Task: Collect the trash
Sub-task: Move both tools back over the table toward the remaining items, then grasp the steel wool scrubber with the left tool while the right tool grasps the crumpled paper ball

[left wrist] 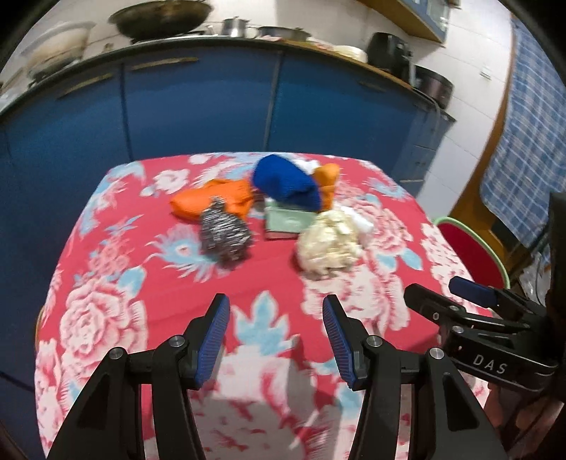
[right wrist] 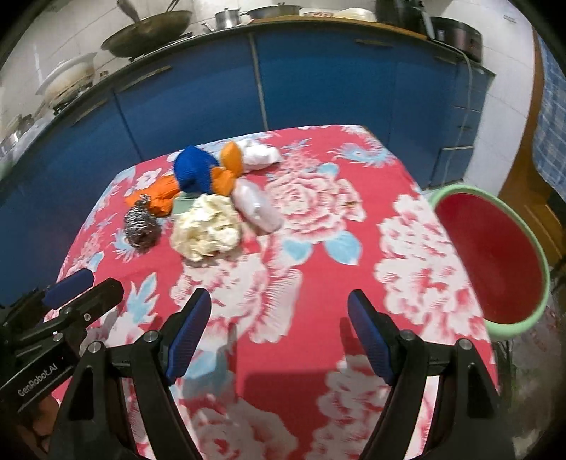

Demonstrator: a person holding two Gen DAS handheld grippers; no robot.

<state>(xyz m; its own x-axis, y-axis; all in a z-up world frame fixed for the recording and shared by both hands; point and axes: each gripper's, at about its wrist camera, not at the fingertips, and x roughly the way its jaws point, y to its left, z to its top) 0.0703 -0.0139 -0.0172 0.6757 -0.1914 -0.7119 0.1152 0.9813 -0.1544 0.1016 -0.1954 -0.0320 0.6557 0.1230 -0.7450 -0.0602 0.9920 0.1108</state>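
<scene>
A pile of trash lies at the far middle of the table with the red floral cloth [left wrist: 269, 283]: a steel scrubber ball [left wrist: 223, 233] [right wrist: 141, 226], a crumpled cream paper wad [left wrist: 327, 247] [right wrist: 207, 230], orange wrappers [left wrist: 212, 200] [right wrist: 159, 196], a blue crumpled piece [left wrist: 284, 182] [right wrist: 194, 170], a pale green packet [left wrist: 286, 221], a clear plastic bag [right wrist: 258, 207] and white tissue [right wrist: 260, 154]. My left gripper [left wrist: 276, 336] is open and empty, short of the pile. My right gripper [right wrist: 279, 329] is open and empty over the cloth, to the right of the left gripper [right wrist: 81, 286].
A red bin with a green rim [right wrist: 495, 254] [left wrist: 470, 244] stands beside the table's right edge. Blue cabinets [left wrist: 198, 106] run behind the table, with a wok [left wrist: 159, 16] and pots on the counter. A blue checked cloth [left wrist: 523, 148] hangs at right.
</scene>
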